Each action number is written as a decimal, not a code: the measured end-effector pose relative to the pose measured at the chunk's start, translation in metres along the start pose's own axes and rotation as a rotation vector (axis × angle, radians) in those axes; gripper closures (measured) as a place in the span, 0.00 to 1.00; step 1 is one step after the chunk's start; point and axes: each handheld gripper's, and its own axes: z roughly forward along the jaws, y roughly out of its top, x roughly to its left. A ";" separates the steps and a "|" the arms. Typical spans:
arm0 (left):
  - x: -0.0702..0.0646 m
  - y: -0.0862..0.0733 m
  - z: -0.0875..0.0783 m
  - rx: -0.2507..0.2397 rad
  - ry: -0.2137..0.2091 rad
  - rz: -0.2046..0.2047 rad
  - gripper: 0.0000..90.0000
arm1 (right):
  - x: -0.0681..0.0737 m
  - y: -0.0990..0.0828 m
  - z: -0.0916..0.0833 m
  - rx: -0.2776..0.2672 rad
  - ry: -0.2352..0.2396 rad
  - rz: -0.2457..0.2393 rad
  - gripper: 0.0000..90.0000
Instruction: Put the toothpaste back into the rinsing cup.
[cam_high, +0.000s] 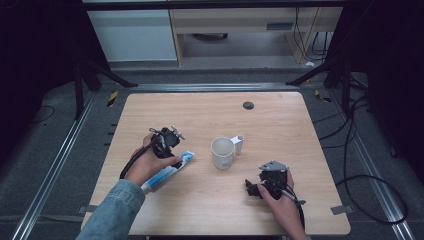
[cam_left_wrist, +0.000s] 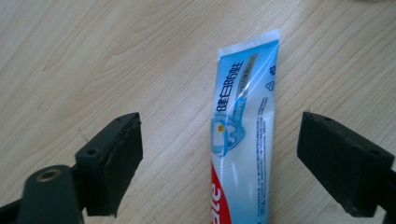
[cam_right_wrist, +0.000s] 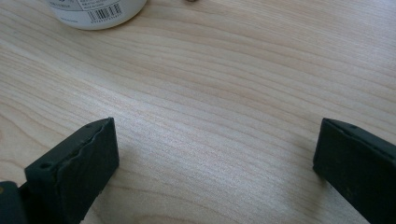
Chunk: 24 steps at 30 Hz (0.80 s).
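1. Your left gripper (cam_left_wrist: 219, 154) is hanging over the toothpaste tube (cam_left_wrist: 245, 140) with its fingers (cam_left_wrist: 114, 163) spread wide. The tube is lying flat on the worktop (cam_high: 280, 120) between them, and neither pad is touching it.
2. The tube isn't sitting centred; it's lying closer to one finger. If you're clamping from here, I'm guessing one pad hits first and shoves it sideways instead of pinching it.
3. It's flat and slick, so coming in too high probably means the fingers are skating over the top.
4. Squeezing hard near the soft body could be pushing paste toward the cap end.
5. Your right gripper (cam_high: 264, 186) is resting near the white mug (cam_high: 223, 152), fingers released, gripping nothing. Swinging it carelessly could be knocking the mug.
6. Writing: blue Chinese characters are running along the tube, red lettering lower down, too cropped to read. The mug is showing a barcode sticker.
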 end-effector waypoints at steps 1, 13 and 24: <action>0.000 0.001 0.001 0.007 -0.007 -0.002 0.19 | 0.000 0.000 0.000 0.000 0.000 -0.001 0.00; -0.002 0.009 0.024 0.114 -0.056 -0.020 0.33 | 0.000 0.000 0.000 0.000 0.000 -0.001 0.00; 0.002 0.009 0.039 0.148 -0.080 -0.034 0.39 | 0.000 0.000 0.000 0.000 0.000 -0.001 0.00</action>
